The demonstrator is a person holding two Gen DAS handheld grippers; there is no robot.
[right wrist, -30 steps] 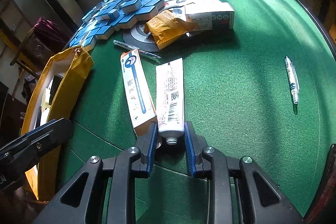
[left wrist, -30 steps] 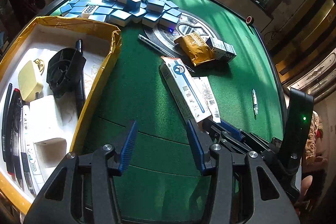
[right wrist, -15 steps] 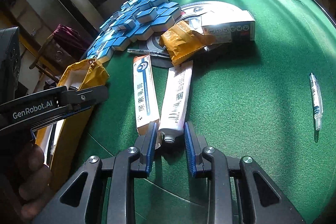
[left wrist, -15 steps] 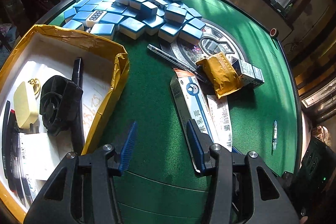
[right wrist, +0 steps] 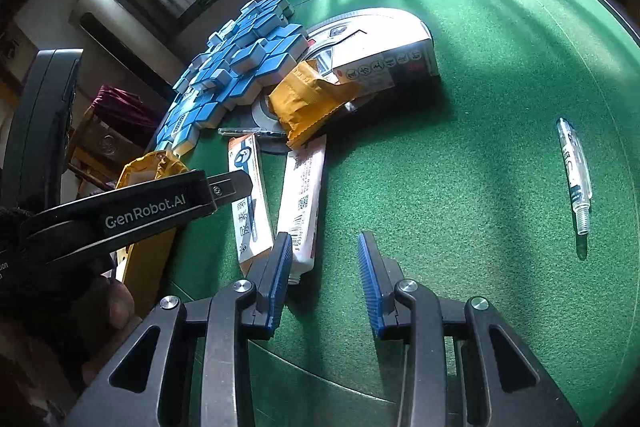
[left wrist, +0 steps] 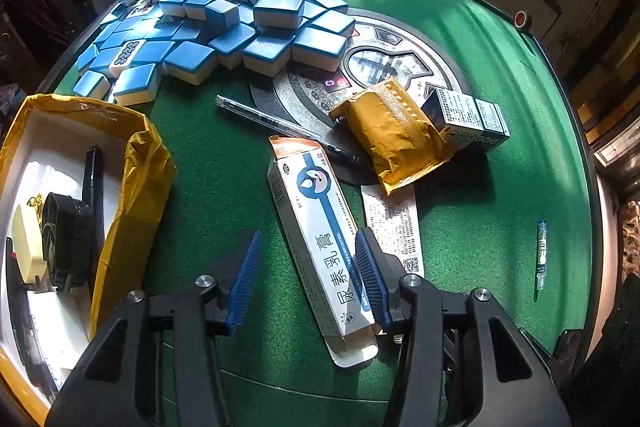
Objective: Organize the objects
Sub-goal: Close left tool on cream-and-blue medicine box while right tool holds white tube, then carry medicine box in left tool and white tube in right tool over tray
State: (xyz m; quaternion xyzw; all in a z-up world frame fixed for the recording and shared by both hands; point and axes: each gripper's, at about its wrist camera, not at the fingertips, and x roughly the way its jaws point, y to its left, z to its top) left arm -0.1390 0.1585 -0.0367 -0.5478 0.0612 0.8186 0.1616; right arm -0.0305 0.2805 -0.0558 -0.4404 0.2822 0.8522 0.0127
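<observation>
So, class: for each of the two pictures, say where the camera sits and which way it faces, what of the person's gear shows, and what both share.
Left wrist: sits on the left hand-held gripper, facing steeply down at the green table; its open fingers straddle the ointment box.
Right wrist: sits on the right hand-held gripper, jaws opening beside the tube; the left hand-held gripper shows too.
Shared: box, tube, mahjong tiles, yellow packet.
</observation>
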